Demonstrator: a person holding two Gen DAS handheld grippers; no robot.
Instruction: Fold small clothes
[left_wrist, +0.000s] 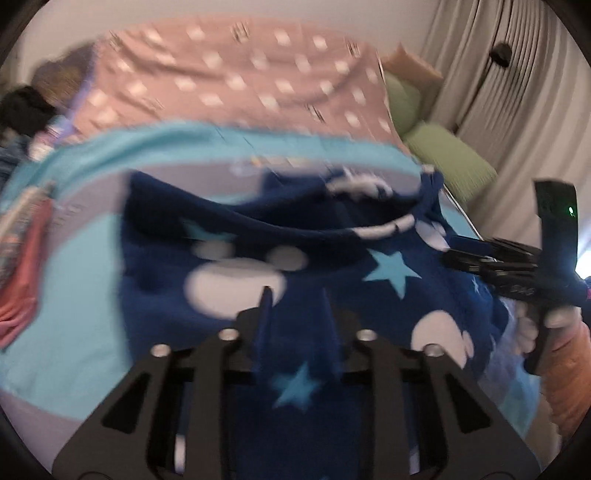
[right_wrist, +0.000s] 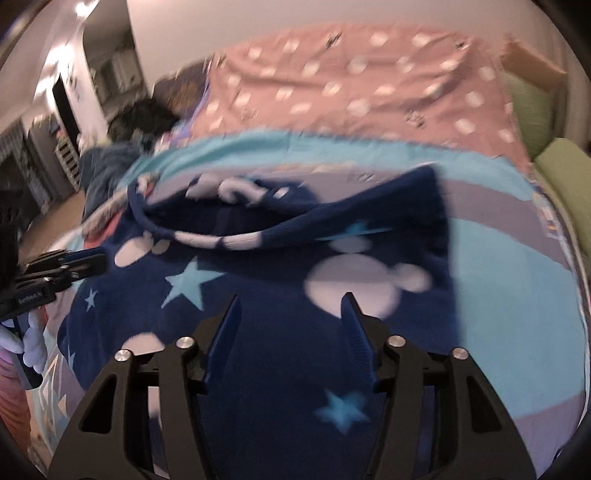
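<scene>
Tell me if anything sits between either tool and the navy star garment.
Nothing visible does. The navy star garment lies spread on the bed cover, directly under both tools. The left tool and the right tool both stand open right over its cloth, with no other item between. Motion blur hides whether the fingers touch it.

A small navy garment (left_wrist: 314, 258) printed with pale mouse-head shapes and light blue stars lies spread on the bed's turquoise and grey sheet (left_wrist: 92, 362), short of the pink spotted cover toward the bed's far edge. Its ribbed opening, banded navy and white, gapes upward. The cloth is rumpled, not yet folded flat.
</scene>
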